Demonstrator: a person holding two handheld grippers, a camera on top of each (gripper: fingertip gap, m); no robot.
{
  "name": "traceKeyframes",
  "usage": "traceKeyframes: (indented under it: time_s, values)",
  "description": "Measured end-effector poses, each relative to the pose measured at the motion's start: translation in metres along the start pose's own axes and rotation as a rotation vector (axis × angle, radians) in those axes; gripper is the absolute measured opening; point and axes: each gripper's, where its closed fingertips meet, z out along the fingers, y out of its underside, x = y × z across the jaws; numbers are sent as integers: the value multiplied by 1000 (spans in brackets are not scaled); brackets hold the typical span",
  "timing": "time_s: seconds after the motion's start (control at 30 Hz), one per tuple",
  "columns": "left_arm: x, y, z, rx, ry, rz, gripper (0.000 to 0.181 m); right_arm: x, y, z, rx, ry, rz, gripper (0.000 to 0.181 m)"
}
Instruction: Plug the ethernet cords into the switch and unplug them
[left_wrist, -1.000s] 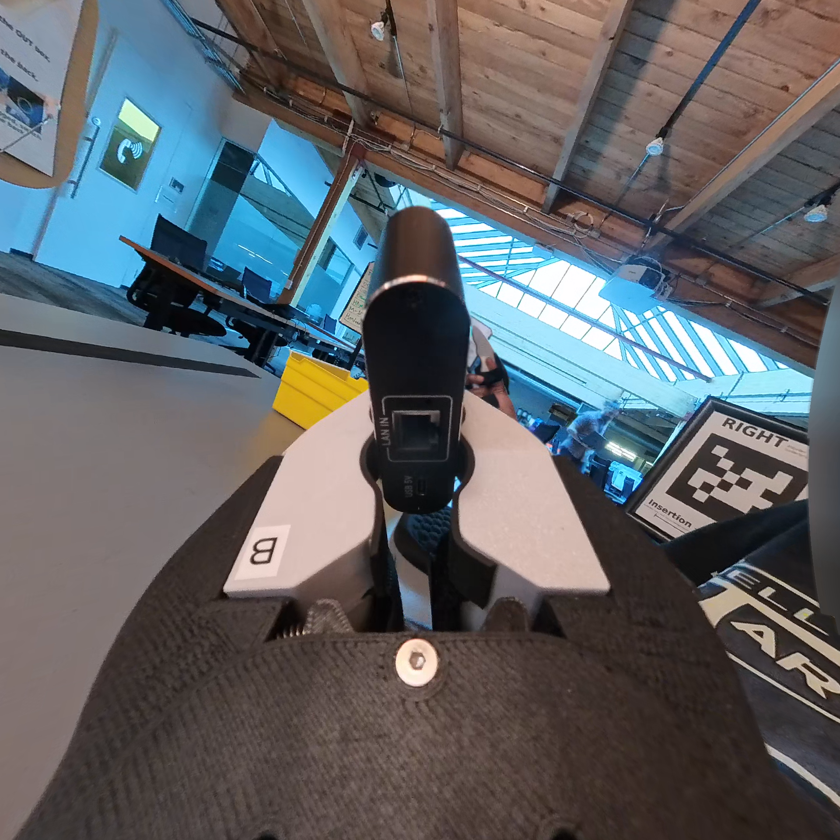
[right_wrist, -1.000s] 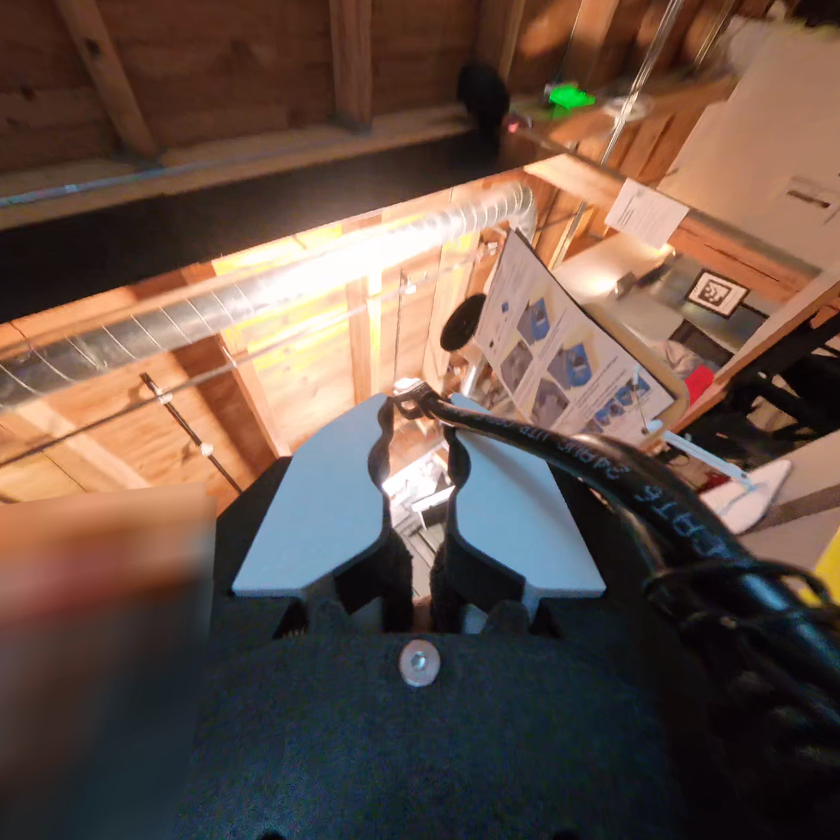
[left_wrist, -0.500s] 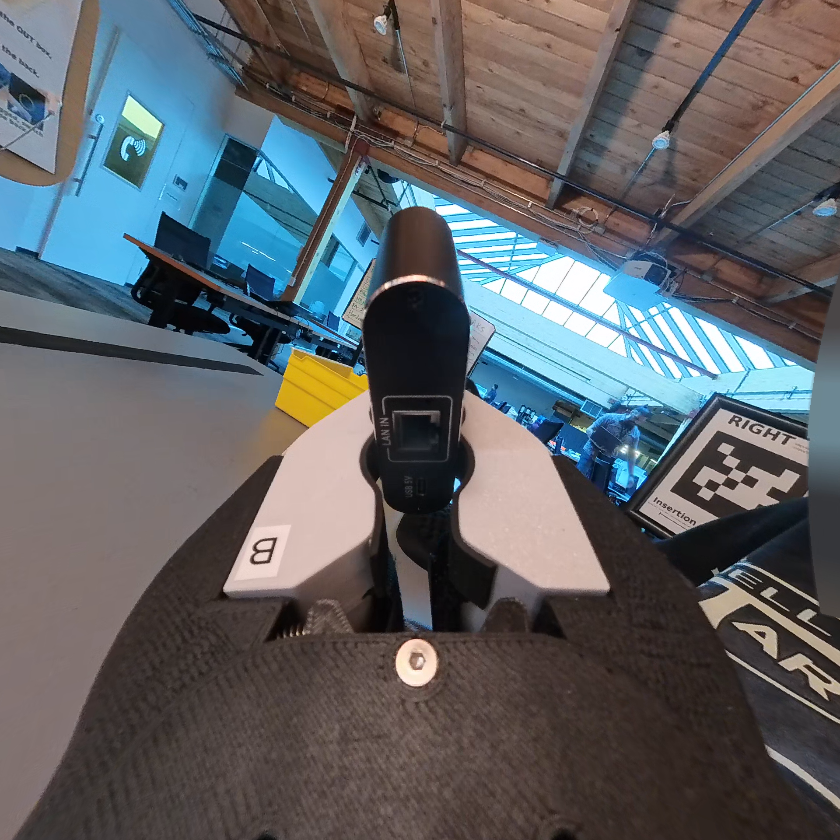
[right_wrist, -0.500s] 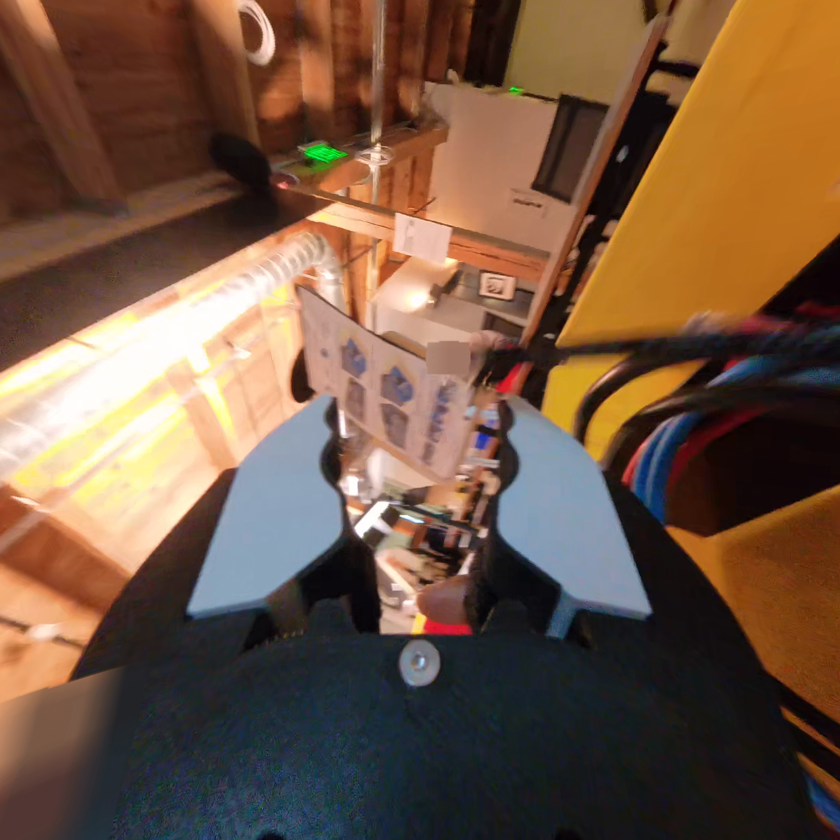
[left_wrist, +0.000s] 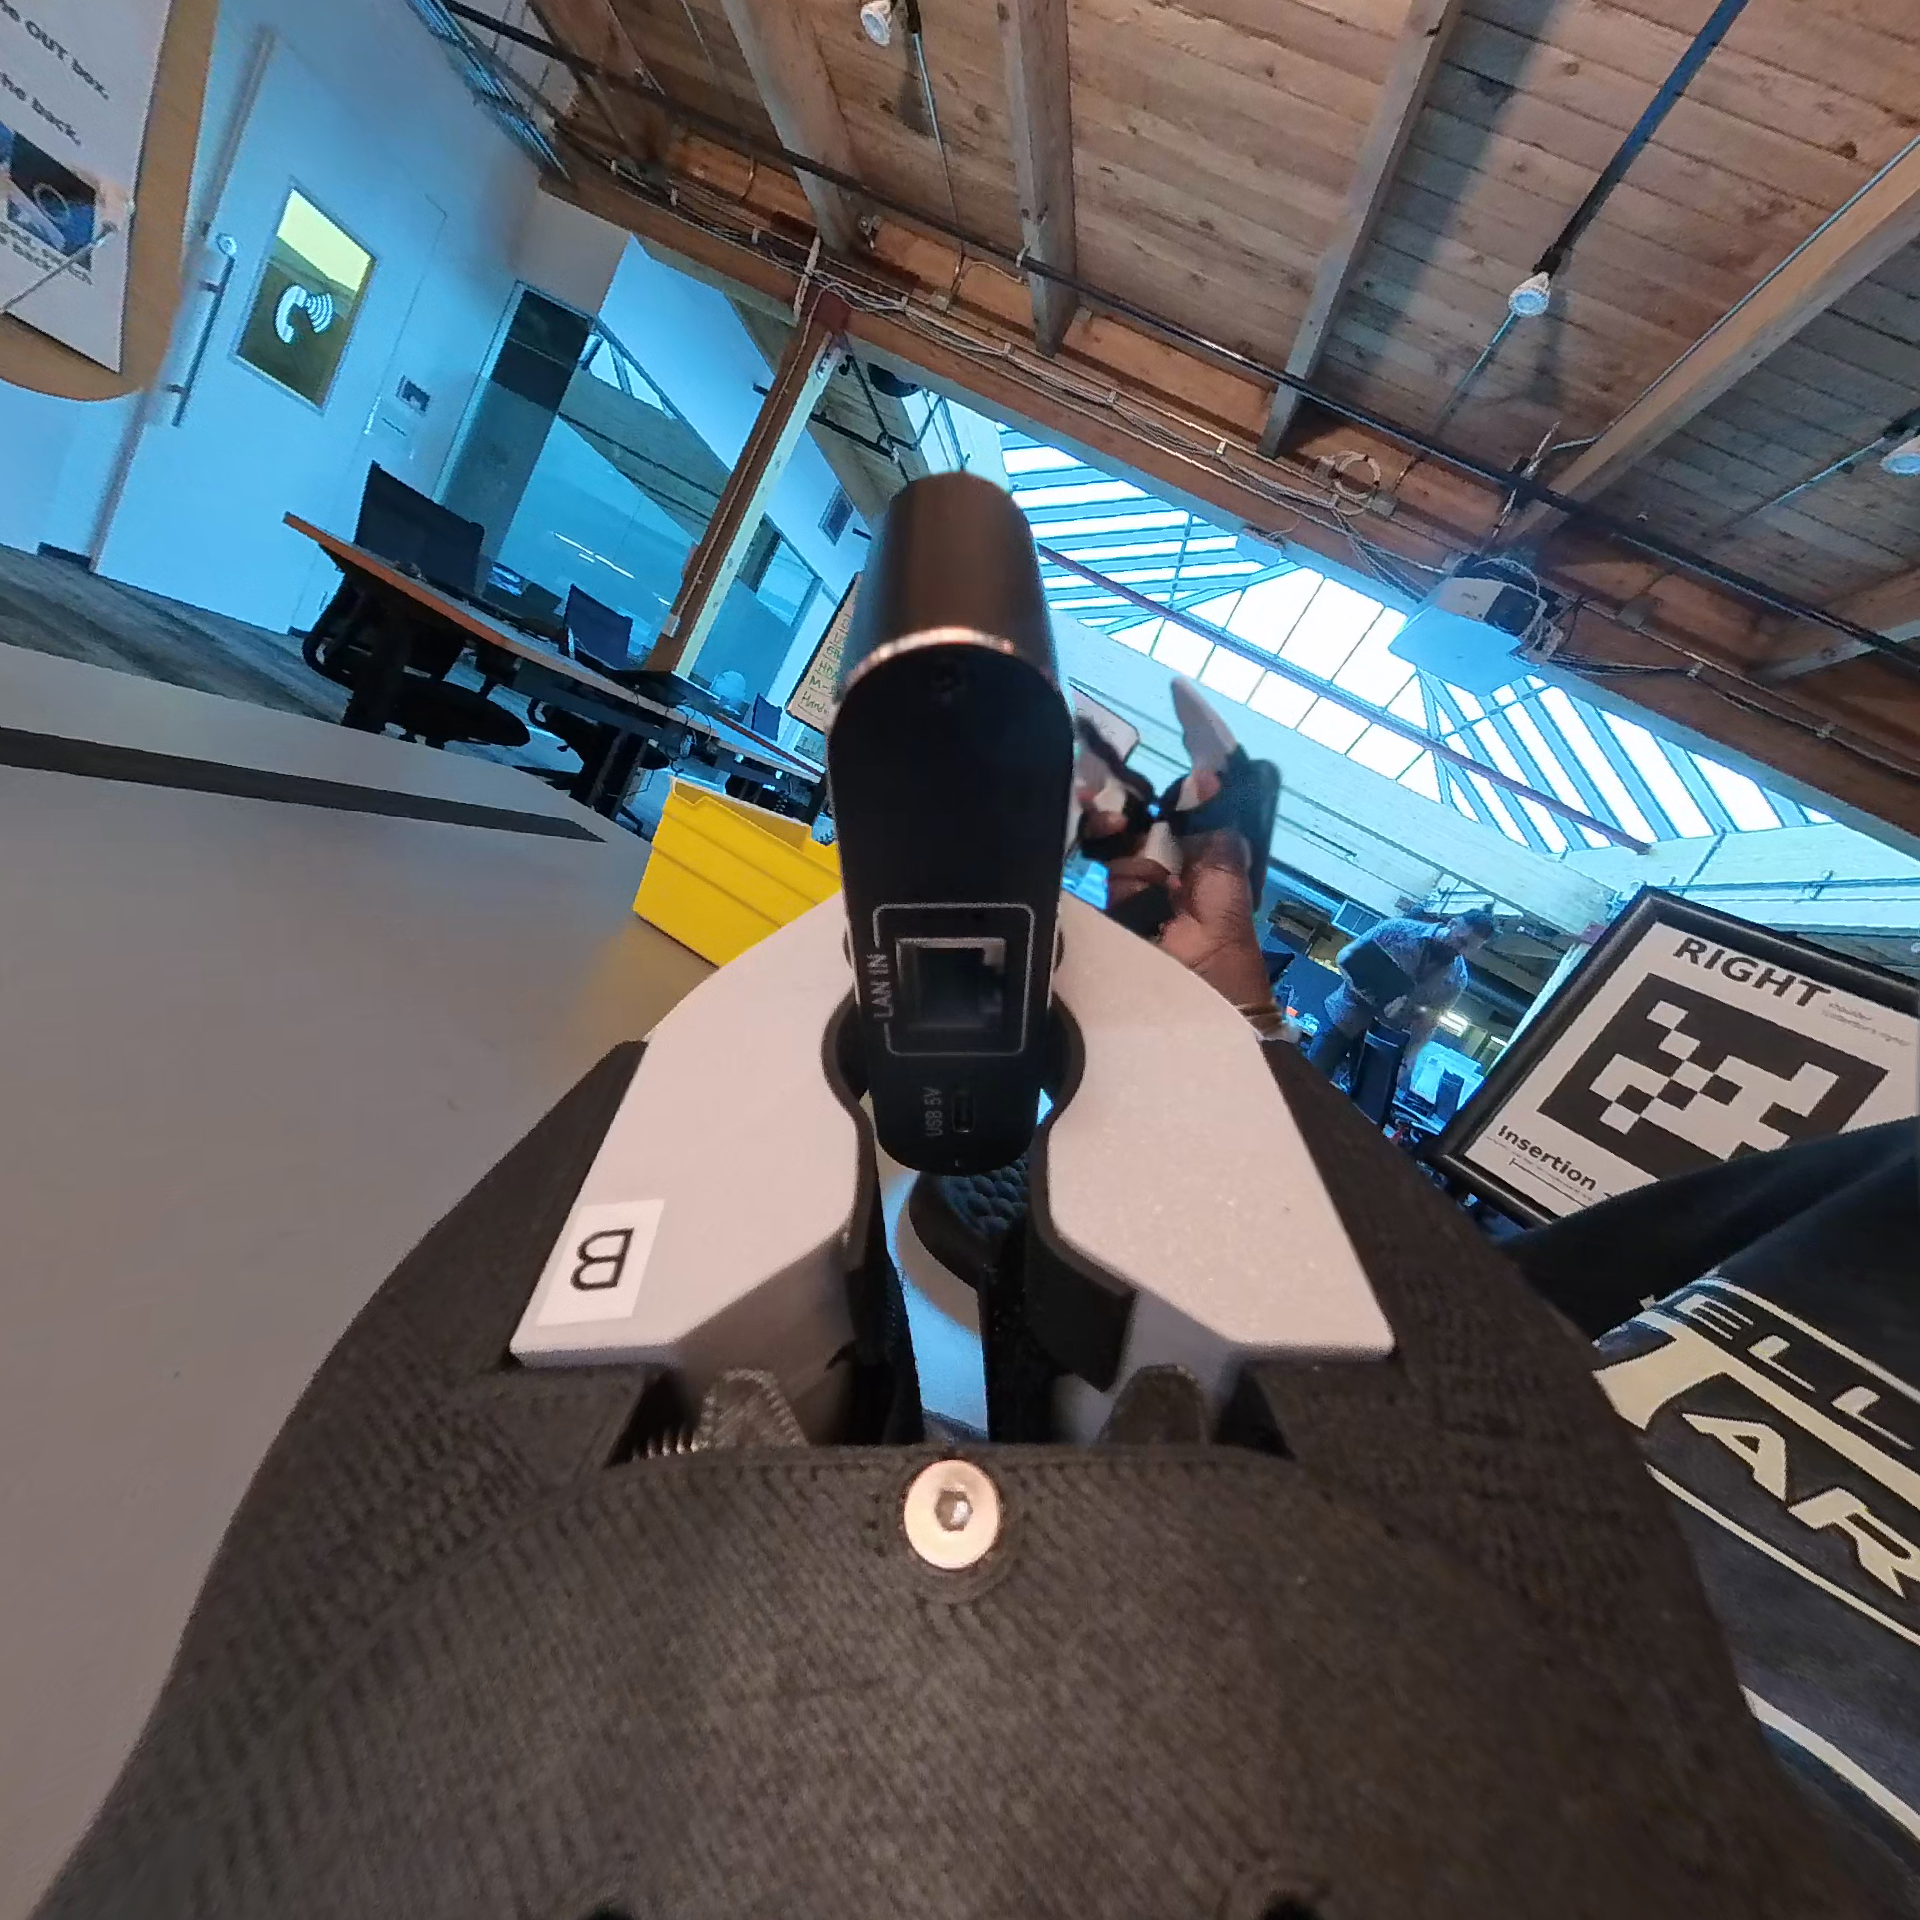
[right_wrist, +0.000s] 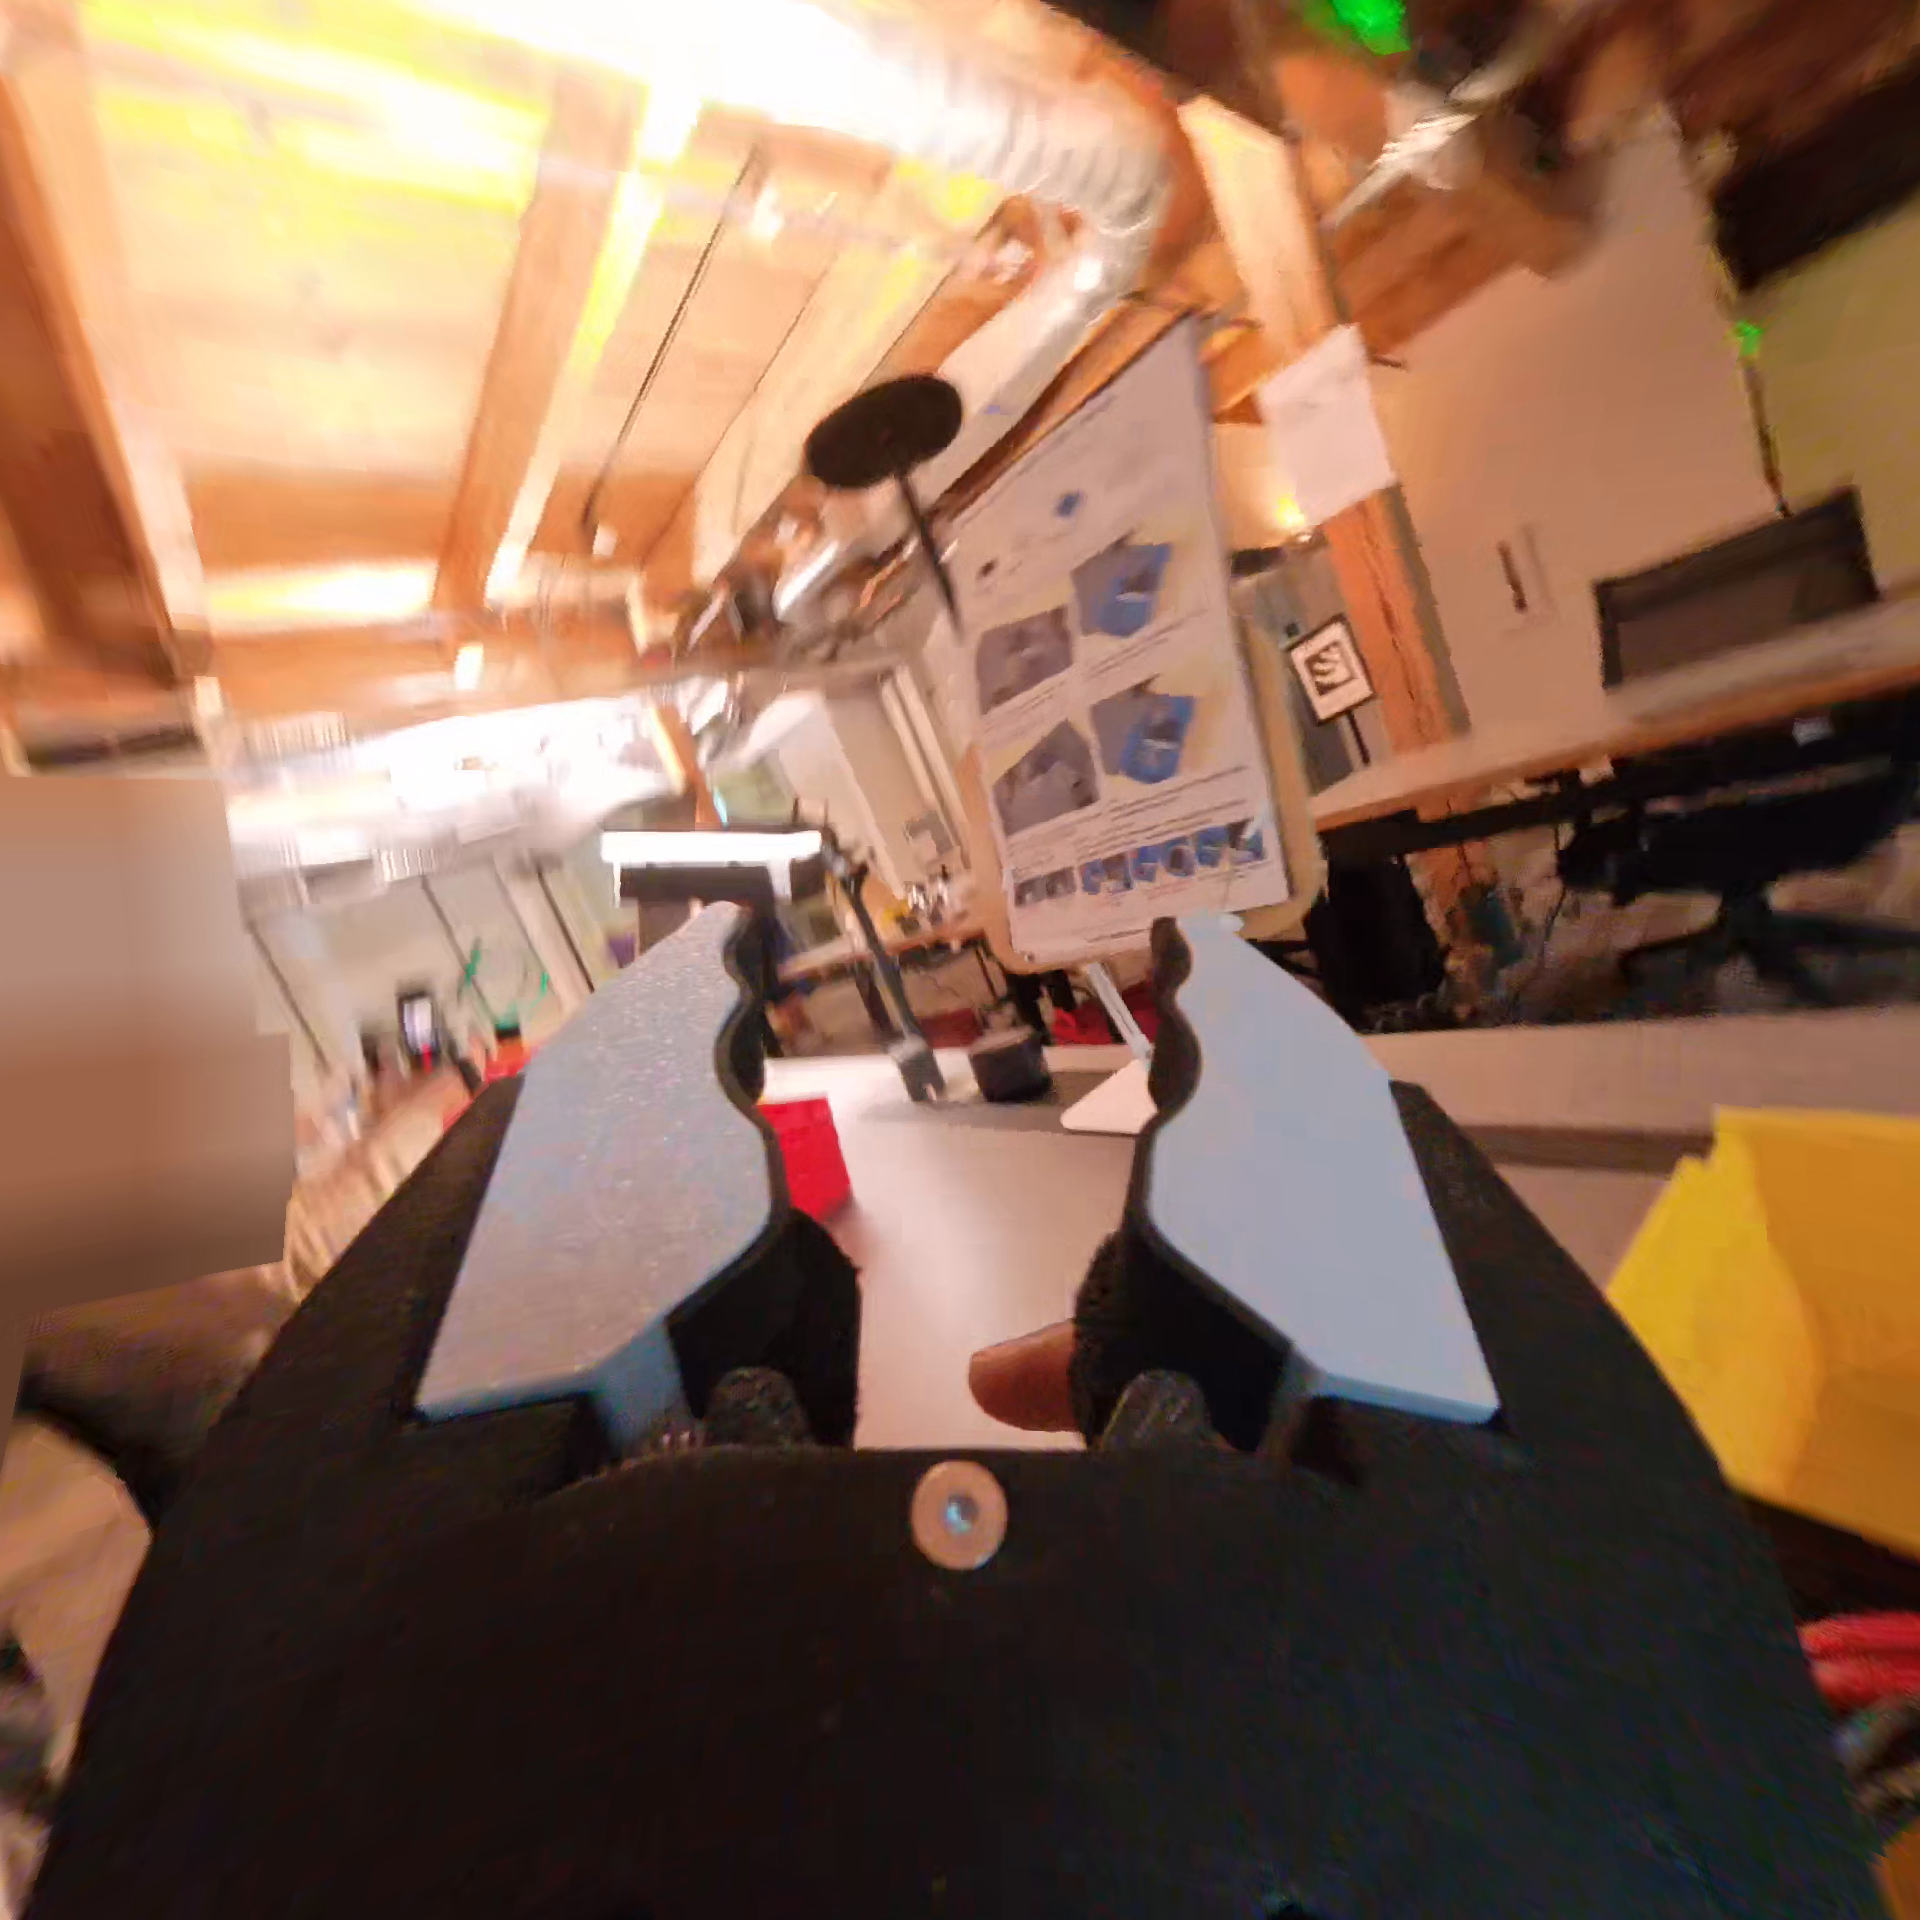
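My left gripper (left_wrist: 951, 935) is shut on a black switch (left_wrist: 951, 790) and holds it upright, tilted toward the ceiling. The switch's ethernet port (left_wrist: 951, 992) faces the camera and has nothing in it. My right gripper (right_wrist: 951, 925) is open and holds nothing. In the left wrist view the right gripper shows small behind the switch (left_wrist: 1195, 769), held by a hand (left_wrist: 1210, 904). Red cords (right_wrist: 1860, 1673) show at the lower right edge of the blurred right wrist view.
A yellow bin (left_wrist: 727, 883) stands on the grey table (left_wrist: 260, 987); it also shows in the right wrist view (right_wrist: 1787, 1299). A framed marker sign (left_wrist: 1704, 1060) stands at the right. A red box (right_wrist: 805, 1153) and a poster on a stand (right_wrist: 1112, 717) lie ahead. My hands' fingertips stand some 35 centimetres from each other.
My right gripper has opened, let go of the black cord it held, and swung toward the table. The left gripper has kept still with the switch. A hand now shows behind the switch.
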Motion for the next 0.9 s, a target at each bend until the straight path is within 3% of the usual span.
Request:
traceKeyframes:
  time_s: [0.17,0.27,0.33,0.37,0.5,0.63,0.73,0.83,0.9]
  values:
    - [7,5,2,-31,47,2,26,-97,76,41,-231,-349,-349,102]
    - [18,13,5,-79,98,49,26,-146,135,62,-312,-537,-370,94]
    - [30,19,7,-109,155,84,26,-175,180,63,-438,-685,-356,64]
    - [35,21,7,-121,186,96,26,-186,199,64,-486,-733,-340,59]
    - [51,34,9,-180,263,172,26,-206,249,75,-585,-772,-269,66]
    - [55,48,11,-250,270,253,26,-222,269,77,-629,-830,-188,56]
    - [52,57,14,-299,245,294,26,-225,280,80,-637,-830,-250,25]
    - [47,49,16,-232,194,346,28,-224,275,84,-636,-815,-260,24]
    - [41,35,18,-128,135,346,42,-221,259,88,-586,-799,-261,24]
